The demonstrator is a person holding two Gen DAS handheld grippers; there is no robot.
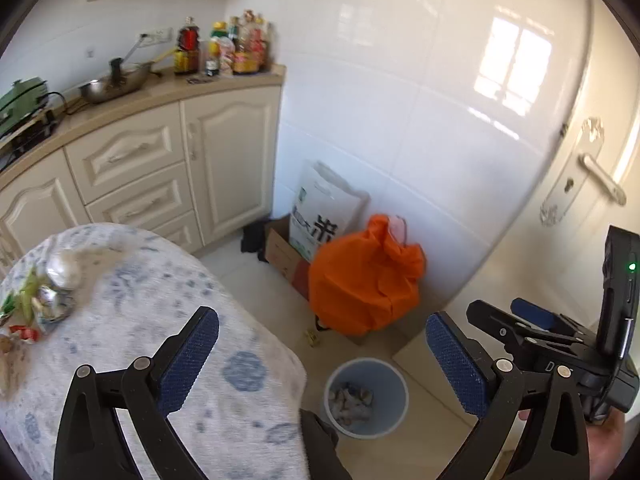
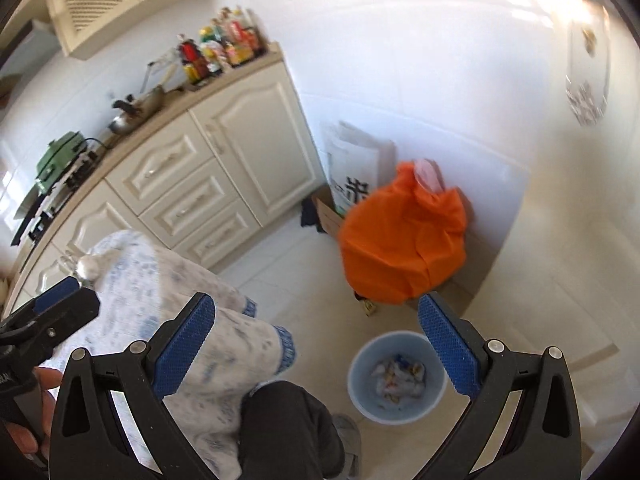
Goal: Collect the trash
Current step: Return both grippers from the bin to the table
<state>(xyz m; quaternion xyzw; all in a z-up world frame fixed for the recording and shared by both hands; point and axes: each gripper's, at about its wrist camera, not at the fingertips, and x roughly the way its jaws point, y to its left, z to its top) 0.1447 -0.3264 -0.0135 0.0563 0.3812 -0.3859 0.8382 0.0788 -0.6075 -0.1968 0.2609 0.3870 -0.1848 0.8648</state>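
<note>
**Operator:** Which step is in hand?

**Technician:** A transit between pickups is judged. The left gripper (image 1: 322,354) is held with its blue-padded jaws spread wide and nothing between them. The right gripper (image 2: 316,346) is likewise spread wide and empty. Both are held above the floor, beside the edge of the round table covered with a blue-and-white floral cloth (image 1: 168,320).

**Operator:** Where is the trash located?

**Technician:** Part of it is already seen inside the pale blue round plastic waste bin (image 2: 396,380), which stands on the tiled floor just beside the table. The remainder, a heap of crumpled silver foil and coloured wrappers (image 1: 44,296), lies on the cloth at the far left side of the tabletop, well apart from both grippers.

**Operator:** What is required for the next move?

**Technician:** It is judged that one gripper is to be swung back over the tabletop and lowered onto a single piece of the heap, jaws kept wide until the piece is straddled. Crumpled foil is expected to deform under pressure, so a firm closure is advised. The orange fabric bag (image 1: 366,276) against the white tiled wall is not judged to be involved.
</note>
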